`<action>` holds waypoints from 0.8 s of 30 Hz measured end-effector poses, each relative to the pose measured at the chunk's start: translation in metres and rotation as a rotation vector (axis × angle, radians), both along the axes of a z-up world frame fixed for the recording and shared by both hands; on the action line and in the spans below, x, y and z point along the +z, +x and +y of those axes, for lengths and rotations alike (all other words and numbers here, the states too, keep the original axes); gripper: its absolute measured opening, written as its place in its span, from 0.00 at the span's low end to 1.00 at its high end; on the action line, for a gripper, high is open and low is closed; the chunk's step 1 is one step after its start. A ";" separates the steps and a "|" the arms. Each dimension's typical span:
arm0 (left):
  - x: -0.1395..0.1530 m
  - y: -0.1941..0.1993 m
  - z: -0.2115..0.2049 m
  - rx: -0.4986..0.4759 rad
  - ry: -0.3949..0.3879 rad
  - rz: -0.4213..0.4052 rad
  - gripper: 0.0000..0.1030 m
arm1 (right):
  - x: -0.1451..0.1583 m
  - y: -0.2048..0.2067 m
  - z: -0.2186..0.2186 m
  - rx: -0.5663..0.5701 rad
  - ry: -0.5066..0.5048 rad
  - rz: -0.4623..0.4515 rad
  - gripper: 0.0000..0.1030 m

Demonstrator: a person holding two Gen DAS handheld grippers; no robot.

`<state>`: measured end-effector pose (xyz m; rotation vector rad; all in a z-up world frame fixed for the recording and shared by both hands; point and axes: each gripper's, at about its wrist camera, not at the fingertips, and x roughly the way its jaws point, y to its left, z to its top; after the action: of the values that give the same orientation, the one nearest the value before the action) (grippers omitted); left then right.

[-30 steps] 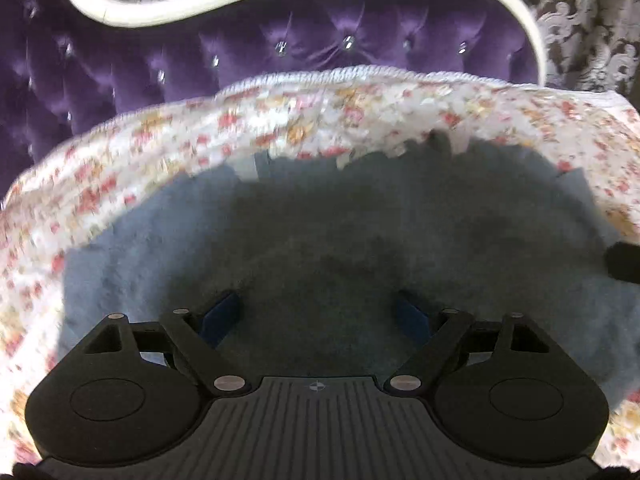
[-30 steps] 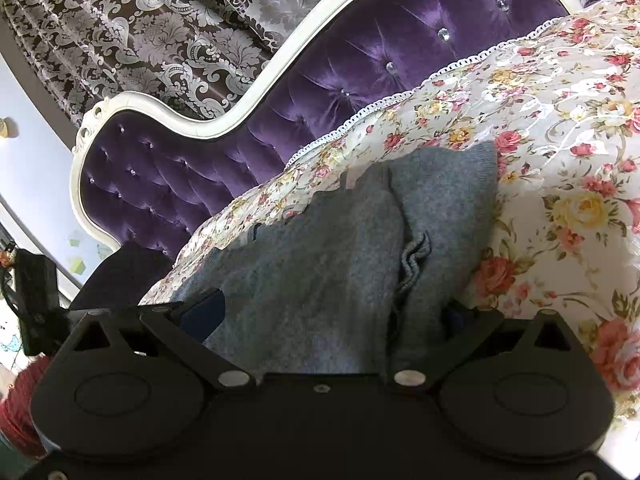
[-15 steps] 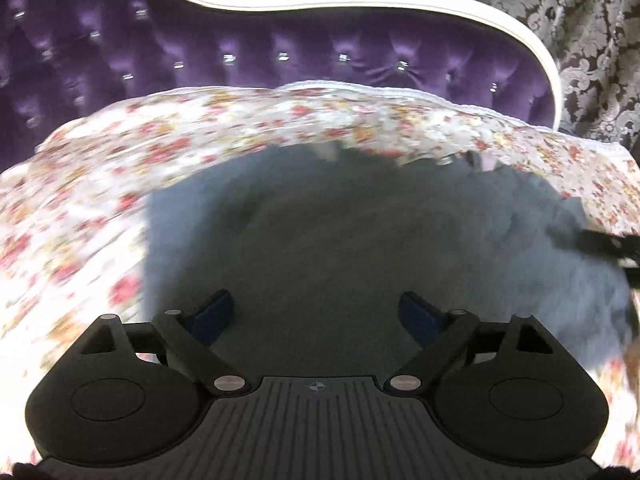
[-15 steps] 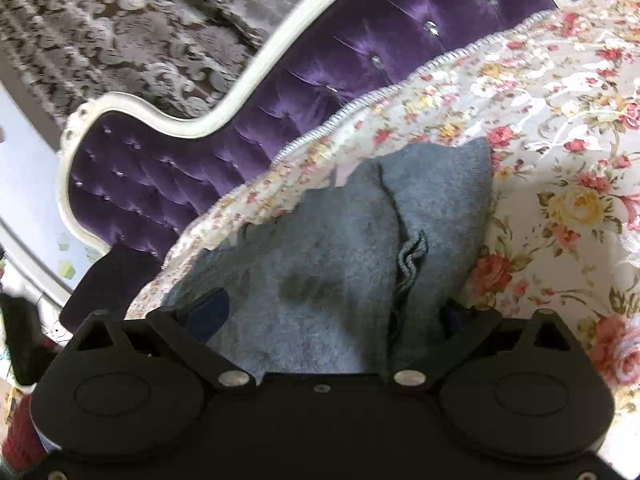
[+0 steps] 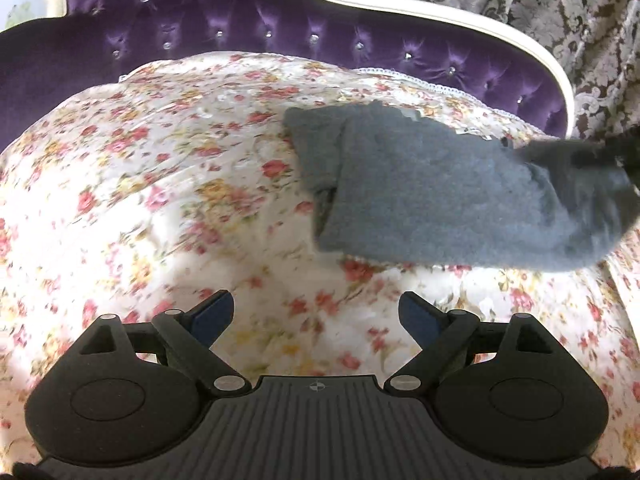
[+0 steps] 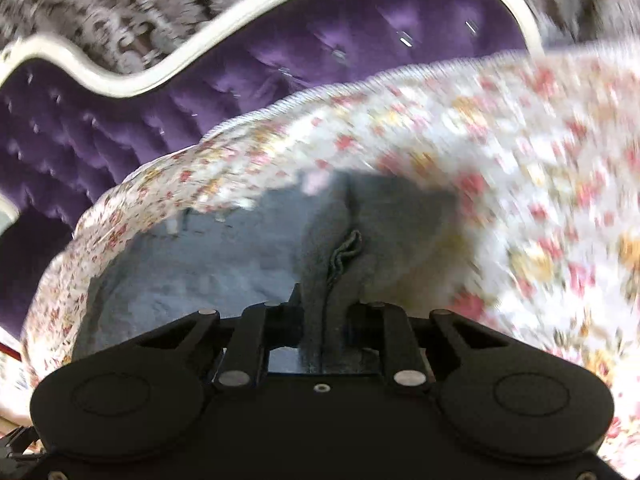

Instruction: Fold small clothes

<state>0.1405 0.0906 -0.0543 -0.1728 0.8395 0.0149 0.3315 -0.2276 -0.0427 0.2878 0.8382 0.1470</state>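
Observation:
A folded grey knit garment [image 5: 432, 192] lies on the floral bedspread [image 5: 160, 184], up and to the right of my left gripper [image 5: 316, 316]. The left gripper is open and empty, over bare bedspread, well short of the garment. My right gripper [image 6: 322, 320] is shut on a fold of the grey garment [image 6: 328, 248], which runs between its jaws. In the left wrist view the garment's right end is lifted and blurred, where a dark gripper part [image 5: 616, 148] holds it.
A purple tufted headboard [image 5: 280, 40] with a white frame [image 5: 440, 16] runs behind the bed. Patterned grey curtains [image 5: 560, 8] hang beyond it. The bedspread spreads wide to the left of the garment.
My left gripper has pulled back and to the left, off the garment. My right gripper has closed on the garment's fold and is moving fast, its view blurred.

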 end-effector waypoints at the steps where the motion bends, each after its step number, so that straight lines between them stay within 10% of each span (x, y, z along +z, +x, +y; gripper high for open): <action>1: 0.001 -0.003 0.003 0.001 -0.008 -0.005 0.87 | 0.012 0.002 0.015 0.014 -0.031 -0.011 0.26; 8: 0.000 -0.022 0.018 0.003 -0.068 -0.022 0.87 | 0.058 0.017 0.146 0.212 -0.166 -0.077 0.26; 18: -0.008 -0.031 0.033 0.018 -0.095 -0.001 0.87 | -0.012 0.031 0.311 0.464 -0.375 0.009 0.34; 24: -0.002 -0.027 0.035 -0.011 -0.089 -0.006 0.87 | 0.008 0.014 0.298 0.602 -0.099 -0.073 0.55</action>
<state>0.1133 0.1258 -0.0565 -0.2522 0.8355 -0.0336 0.3455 0.0700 -0.0345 -0.0712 0.8370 0.6715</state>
